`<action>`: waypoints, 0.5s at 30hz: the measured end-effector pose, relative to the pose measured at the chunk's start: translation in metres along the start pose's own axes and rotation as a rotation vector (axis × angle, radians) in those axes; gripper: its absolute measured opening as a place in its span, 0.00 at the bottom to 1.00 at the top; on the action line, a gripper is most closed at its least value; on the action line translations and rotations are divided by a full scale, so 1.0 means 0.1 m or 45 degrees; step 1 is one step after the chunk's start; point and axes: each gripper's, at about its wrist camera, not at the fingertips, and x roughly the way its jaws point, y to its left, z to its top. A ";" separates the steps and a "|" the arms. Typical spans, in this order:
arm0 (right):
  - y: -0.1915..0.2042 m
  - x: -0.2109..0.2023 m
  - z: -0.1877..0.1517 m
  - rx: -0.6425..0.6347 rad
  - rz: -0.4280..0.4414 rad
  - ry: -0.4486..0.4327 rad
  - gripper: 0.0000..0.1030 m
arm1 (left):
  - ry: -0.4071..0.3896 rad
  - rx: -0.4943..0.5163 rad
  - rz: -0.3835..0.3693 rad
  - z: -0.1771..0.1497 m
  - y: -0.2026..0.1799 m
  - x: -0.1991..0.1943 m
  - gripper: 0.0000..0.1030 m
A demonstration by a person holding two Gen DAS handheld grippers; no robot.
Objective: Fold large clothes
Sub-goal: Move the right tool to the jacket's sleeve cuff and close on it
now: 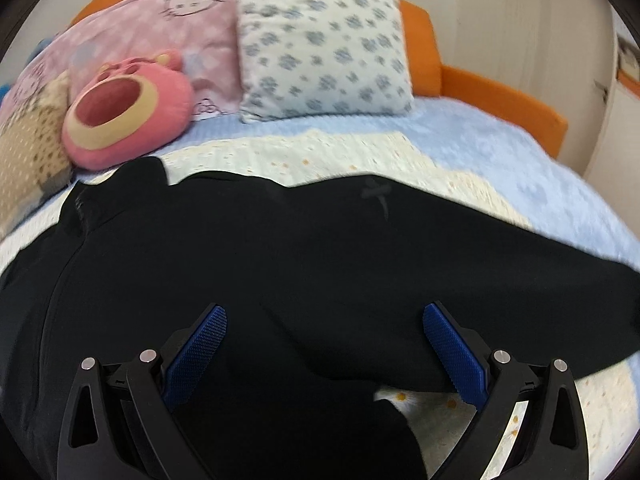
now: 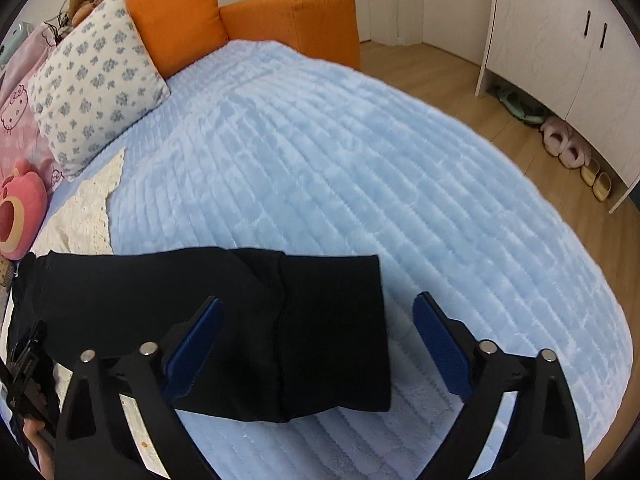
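Black garment (image 2: pixel 208 320) spread beneath both gaping grippers (image 2: pixel 318 344) — untouched

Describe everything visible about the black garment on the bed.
The black garment is a large, plain, matte piece that looks like soft knit. It lies spread flat across a cream floral sheet over the blue blanket. A faint logo marks it; one end lies doubled over with a seam down it. Both open tools hang over it, gripping nothing.

soft even indoor light, left view motion-blurred, fisheye-bent edges, dark corners
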 end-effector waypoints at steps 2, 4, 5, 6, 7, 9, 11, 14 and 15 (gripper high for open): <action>0.01 0.08 0.00 0.003 0.005 0.043 0.79 | 0.011 0.022 0.012 -0.01 -0.04 0.02 0.97; 0.02 0.15 -0.01 0.001 -0.004 0.082 0.76 | 0.025 0.012 -0.002 0.00 -0.02 0.03 0.97; 0.02 0.19 -0.01 0.005 -0.007 0.100 0.75 | 0.048 0.000 -0.017 0.00 0.00 0.05 0.97; 0.02 0.23 -0.02 0.010 -0.010 0.117 0.71 | 0.077 -0.014 -0.032 0.00 0.02 0.09 0.97; 0.01 0.27 -0.03 0.021 -0.008 0.137 0.71 | 0.108 -0.027 -0.046 0.00 0.04 0.13 0.97; 0.02 0.28 -0.06 0.017 -0.021 0.127 0.67 | 0.122 -0.036 -0.055 0.00 0.06 0.15 0.97; 0.04 0.28 -0.08 0.004 -0.027 0.111 0.60 | 0.127 -0.020 -0.035 -0.01 0.04 0.15 0.97; 0.02 0.24 -0.08 0.024 0.002 0.104 0.49 | 0.140 0.021 0.015 0.00 -0.03 0.17 0.97; 0.01 0.23 -0.07 0.032 0.016 0.102 0.44 | 0.139 0.024 0.020 0.00 -0.03 0.16 0.97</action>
